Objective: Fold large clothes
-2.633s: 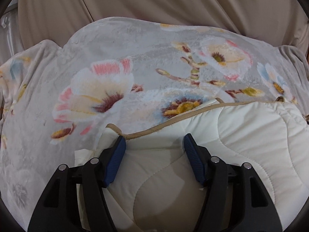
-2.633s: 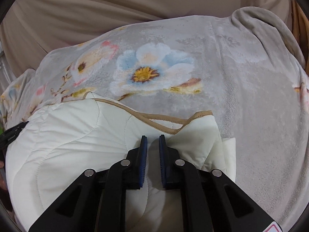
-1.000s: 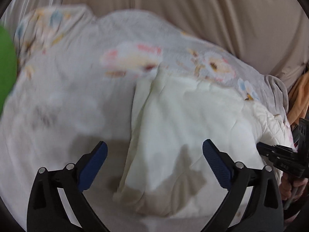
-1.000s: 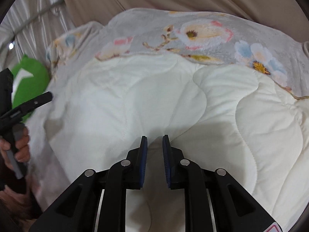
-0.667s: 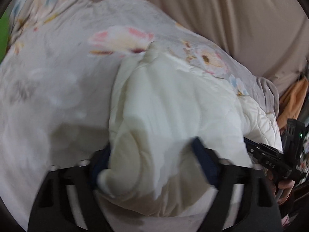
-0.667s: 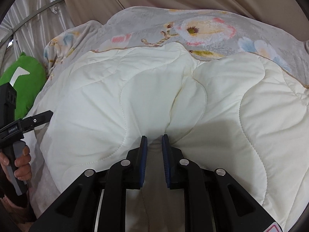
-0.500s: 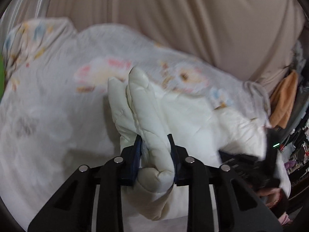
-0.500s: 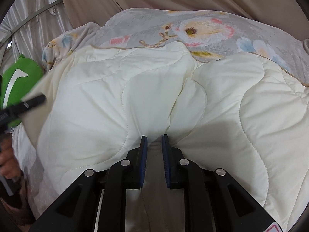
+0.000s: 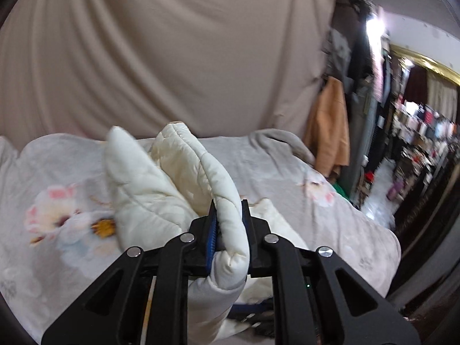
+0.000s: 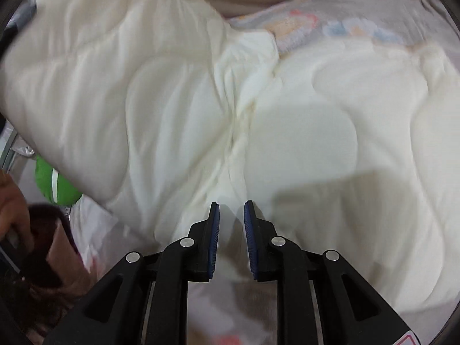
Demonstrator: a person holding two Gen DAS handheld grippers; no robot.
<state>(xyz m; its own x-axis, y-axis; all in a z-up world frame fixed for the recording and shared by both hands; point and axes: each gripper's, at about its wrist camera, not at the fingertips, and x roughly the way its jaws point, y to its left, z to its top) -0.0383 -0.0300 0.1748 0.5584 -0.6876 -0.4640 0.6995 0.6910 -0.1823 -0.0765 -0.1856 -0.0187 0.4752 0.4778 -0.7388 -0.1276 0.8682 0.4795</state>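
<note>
A cream quilted garment (image 9: 149,189) lies on a grey floral blanket (image 9: 57,201) spread over a bed. My left gripper (image 9: 228,204) has its jaws closing on a thick fold of it, the blue pads pressing both sides, and holds that fold raised above the bed. In the right wrist view the garment (image 10: 302,132) fills the frame, its left part lifted and blurred. My right gripper (image 10: 231,205) is nearly shut, pinching a thin edge of the cloth, with creases running up from the pads.
A beige curtain (image 9: 172,57) hangs behind the bed. An orange garment (image 9: 327,132) hangs at the right, with a cluttered room (image 9: 417,143) beyond. A green cushion (image 10: 54,187) and a person's hand (image 10: 11,201) sit at the lower left of the right wrist view.
My left gripper went from wide open to closed on a fold of the garment, then rose and swung right with it. The right gripper kept its pinch and shifted; the garment's left side lifted.
</note>
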